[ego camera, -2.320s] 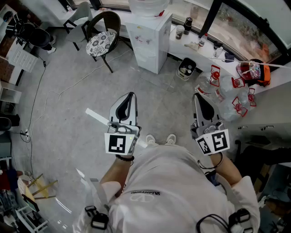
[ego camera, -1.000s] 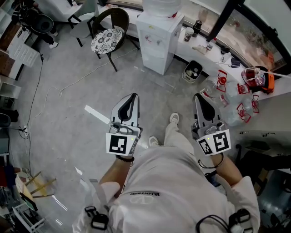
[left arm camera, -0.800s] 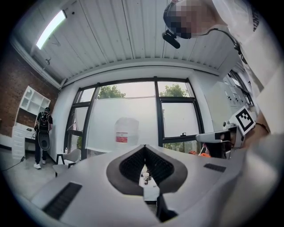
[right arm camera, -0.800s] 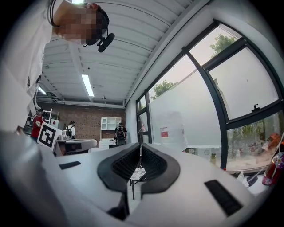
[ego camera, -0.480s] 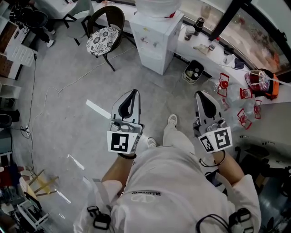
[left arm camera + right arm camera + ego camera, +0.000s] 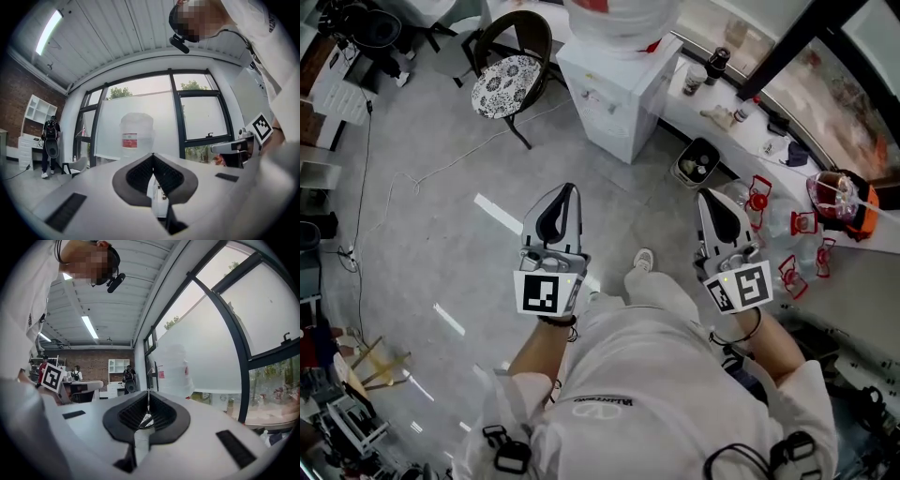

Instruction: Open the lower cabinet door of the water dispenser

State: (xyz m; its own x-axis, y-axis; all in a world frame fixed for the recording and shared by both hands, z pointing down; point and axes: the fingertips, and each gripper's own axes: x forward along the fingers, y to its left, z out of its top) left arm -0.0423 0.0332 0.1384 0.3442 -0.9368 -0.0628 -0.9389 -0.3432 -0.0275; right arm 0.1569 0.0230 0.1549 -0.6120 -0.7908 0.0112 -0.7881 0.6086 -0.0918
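The white water dispenser [image 6: 623,89] stands ahead on the grey floor, with a large clear bottle [image 6: 619,14] on top. Its lower cabinet door [image 6: 602,129] looks closed and sits well beyond both grippers. My left gripper [image 6: 566,188] and right gripper [image 6: 705,195] are held level side by side, both shut with nothing between the pads. In the left gripper view the bottle [image 6: 136,138] rises just behind the shut left gripper [image 6: 153,154]. The right gripper view shows the bottle [image 6: 173,371] beyond the closed right gripper [image 6: 148,392].
A chair with a patterned cushion [image 6: 504,70] stands left of the dispenser, a small bin [image 6: 697,161] to its right. Empty bottles with red handles [image 6: 769,216] lie by the window ledge [image 6: 722,94]. A cable [image 6: 394,187] runs over the floor. A person [image 6: 49,145] stands far off.
Both grippers have travelled forward with the person, and the dispenser now lies nearer in the head view. The jaws of both stay shut.
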